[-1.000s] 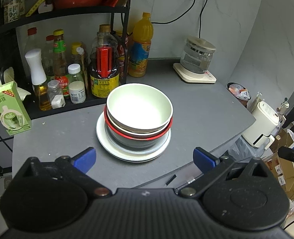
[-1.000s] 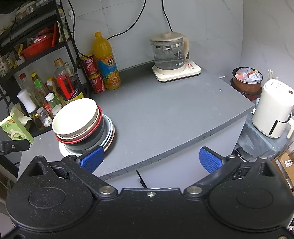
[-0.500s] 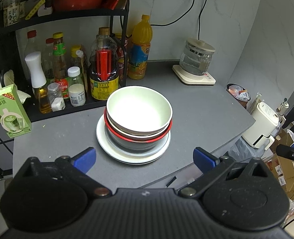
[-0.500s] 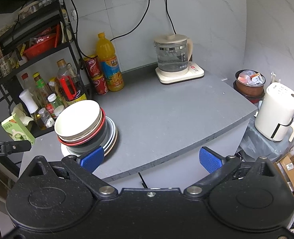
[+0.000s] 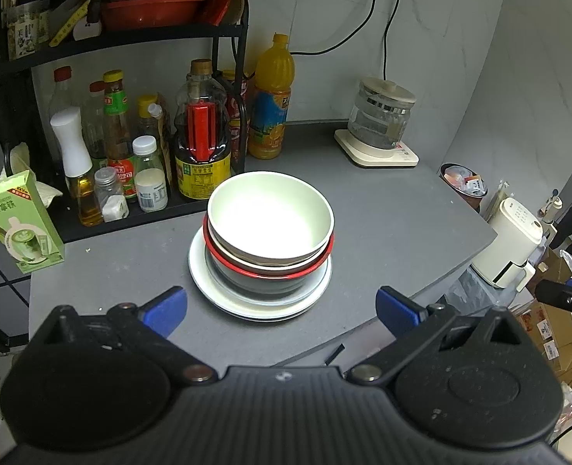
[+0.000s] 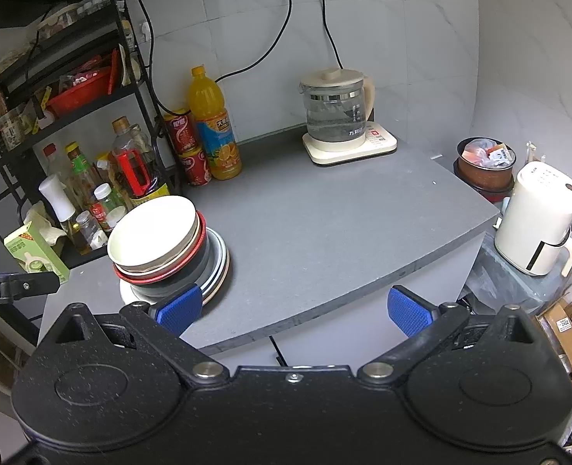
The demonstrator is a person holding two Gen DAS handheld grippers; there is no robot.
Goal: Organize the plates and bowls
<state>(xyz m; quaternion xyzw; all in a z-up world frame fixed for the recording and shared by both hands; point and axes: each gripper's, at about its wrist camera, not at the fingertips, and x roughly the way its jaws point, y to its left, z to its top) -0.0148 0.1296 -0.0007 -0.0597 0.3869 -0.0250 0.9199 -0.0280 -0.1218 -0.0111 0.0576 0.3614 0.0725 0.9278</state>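
Observation:
A stack of dishes stands on the grey counter (image 5: 383,232): a cream bowl (image 5: 270,217) on top, a red-rimmed bowl (image 5: 270,269) under it, a grey bowl below, all on white plates (image 5: 224,294). The stack also shows in the right wrist view, with the cream bowl (image 6: 152,230) and plates (image 6: 220,267) at the left. My left gripper (image 5: 280,308) is open and empty, just in front of the stack. My right gripper (image 6: 293,310) is open and empty, off the counter's front edge, to the right of the stack.
A black rack with sauce bottles (image 5: 202,143) stands behind the stack, with an orange juice bottle (image 5: 272,97) and red cans (image 6: 187,147) beside it. A glass kettle (image 6: 336,112) sits at the back right. A green carton (image 5: 18,224) stands left. A white appliance (image 6: 538,217) stands beyond the counter edge.
Both grippers have drifted slightly; the views shifted a little and the stack sits slightly lower in the left wrist view. Both stay open. The dishes have not moved.

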